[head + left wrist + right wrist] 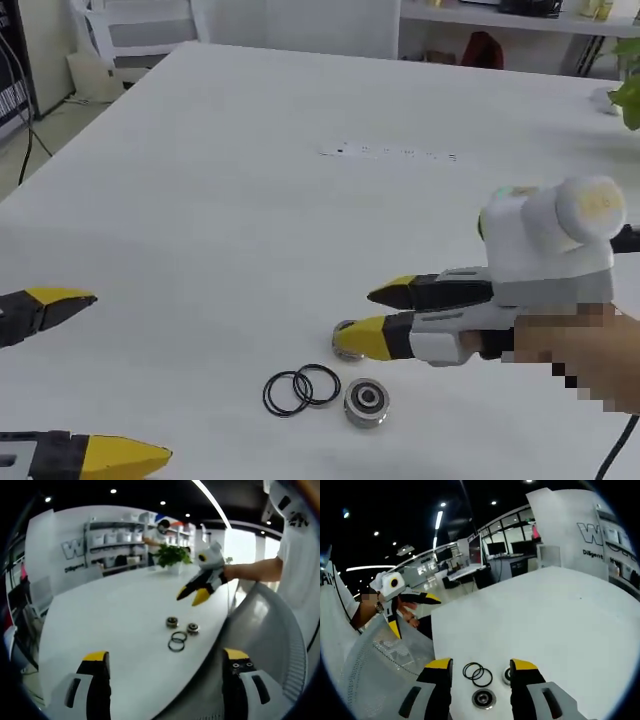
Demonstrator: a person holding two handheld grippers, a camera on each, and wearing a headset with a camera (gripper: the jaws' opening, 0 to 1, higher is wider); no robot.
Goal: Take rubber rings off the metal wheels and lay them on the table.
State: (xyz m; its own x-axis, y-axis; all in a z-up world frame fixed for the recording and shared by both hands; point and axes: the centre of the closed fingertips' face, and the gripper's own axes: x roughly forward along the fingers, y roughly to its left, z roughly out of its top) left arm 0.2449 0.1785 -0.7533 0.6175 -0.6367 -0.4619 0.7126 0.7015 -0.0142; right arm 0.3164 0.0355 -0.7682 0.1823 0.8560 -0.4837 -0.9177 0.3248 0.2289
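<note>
Two black rubber rings (pixel 300 388) lie overlapping on the white table (pixel 250 180). A metal wheel (pixel 366 400) sits just right of them. A second wheel (pixel 343 340) is partly hidden behind the lower jaw of my right gripper (pixel 372 315), which hovers open and empty just above it. My left gripper (pixel 125 378) is wide open at the lower left, well apart from the parts. In the right gripper view the rings (pixel 477 674) and one wheel (pixel 483 698) lie between the jaws of that gripper (pixel 481 665). In the left gripper view the rings (pixel 176 641) and both wheels (pixel 172 622) (pixel 193 628) lie ahead.
A faint printed strip (pixel 390 153) marks the table's middle. A green plant (pixel 630 95) stands at the far right edge. A grey mesh chair (pixel 270 630) is beside the table's near edge. Shelves line the back wall.
</note>
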